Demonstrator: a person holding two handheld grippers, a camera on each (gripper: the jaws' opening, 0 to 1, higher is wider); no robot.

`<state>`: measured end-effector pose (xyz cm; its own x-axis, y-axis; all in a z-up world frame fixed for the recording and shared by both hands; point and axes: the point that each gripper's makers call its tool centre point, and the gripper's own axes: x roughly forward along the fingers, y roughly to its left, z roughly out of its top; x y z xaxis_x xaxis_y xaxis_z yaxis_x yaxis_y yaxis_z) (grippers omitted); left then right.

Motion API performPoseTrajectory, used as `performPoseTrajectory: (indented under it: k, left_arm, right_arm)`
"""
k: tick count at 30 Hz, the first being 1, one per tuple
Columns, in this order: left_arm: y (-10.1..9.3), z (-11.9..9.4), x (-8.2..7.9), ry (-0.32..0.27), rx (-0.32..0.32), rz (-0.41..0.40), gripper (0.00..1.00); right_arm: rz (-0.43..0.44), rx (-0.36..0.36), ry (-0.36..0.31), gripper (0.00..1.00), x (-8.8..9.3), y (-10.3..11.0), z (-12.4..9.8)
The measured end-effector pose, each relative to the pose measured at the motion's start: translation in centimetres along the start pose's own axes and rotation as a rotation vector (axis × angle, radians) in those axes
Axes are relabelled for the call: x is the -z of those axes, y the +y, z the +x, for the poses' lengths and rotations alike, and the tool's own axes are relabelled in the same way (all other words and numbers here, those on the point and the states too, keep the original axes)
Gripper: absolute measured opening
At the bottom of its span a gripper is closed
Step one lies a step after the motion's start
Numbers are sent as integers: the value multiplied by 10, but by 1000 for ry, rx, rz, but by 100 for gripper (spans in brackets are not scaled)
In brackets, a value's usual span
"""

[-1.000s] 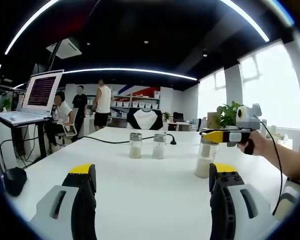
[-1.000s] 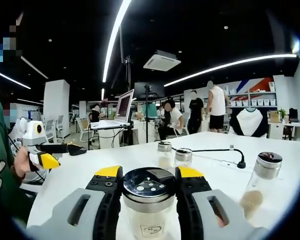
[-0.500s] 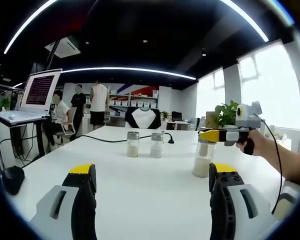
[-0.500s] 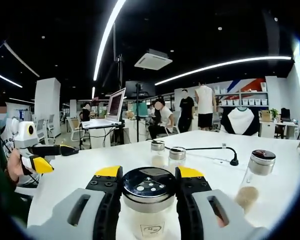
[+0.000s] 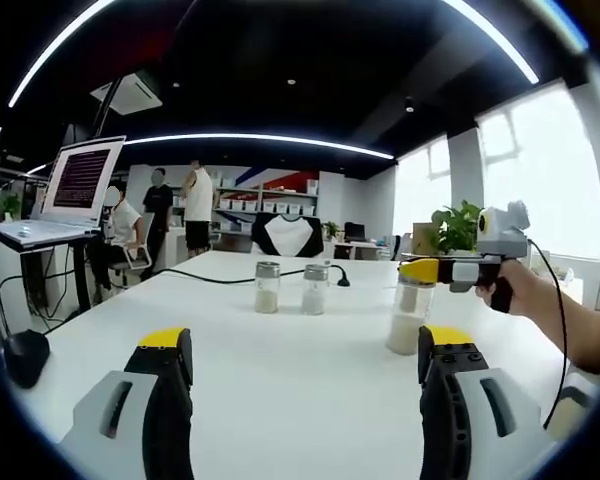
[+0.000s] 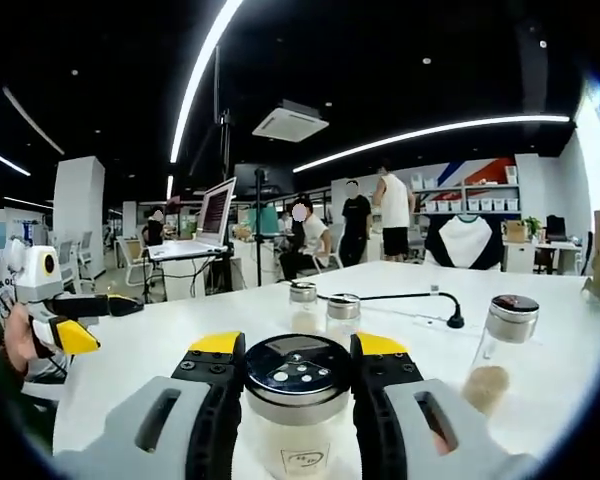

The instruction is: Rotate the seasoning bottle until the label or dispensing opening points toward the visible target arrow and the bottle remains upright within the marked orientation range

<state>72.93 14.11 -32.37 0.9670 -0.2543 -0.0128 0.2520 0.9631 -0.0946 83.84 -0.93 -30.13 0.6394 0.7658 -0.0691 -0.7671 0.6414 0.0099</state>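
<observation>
A clear seasoning bottle point(image 6: 298, 400) with a black perforated lid and pale contents stands upright on the white table point(image 6: 160, 350). My right gripper point(image 6: 298, 352) is shut on it just below the lid. Part of a small label shows low on the glass. In the left gripper view the same bottle point(image 5: 409, 318) stands at the right, with the right gripper point(image 5: 414, 270) clamped on its top and a hand behind. My left gripper point(image 5: 305, 345) is open over bare table, well short of the bottle. The left gripper point(image 6: 75, 318) also shows at the far left, held in a hand.
Two small shakers point(image 5: 267, 288) point(image 5: 315, 290) stand mid-table beside a black cable point(image 5: 210, 282). A taller bottle point(image 6: 494, 345) with brown contents stands to the right. A laptop on a stand point(image 5: 80, 185) and a dark object point(image 5: 25, 360) lie left. People stand far behind.
The right gripper view has swung a little: the background has drifted left while the bottle stays clamped in the jaws. The left gripper stays still and open.
</observation>
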Motion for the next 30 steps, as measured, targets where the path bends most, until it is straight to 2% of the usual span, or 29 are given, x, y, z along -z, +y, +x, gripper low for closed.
performPoseTrajectory:
  k: [30]
  left_arm:
    - [-1,-1,2,13,6,-2,98]
  right_arm:
    - [27,178,-5,41,0,-6,-1]
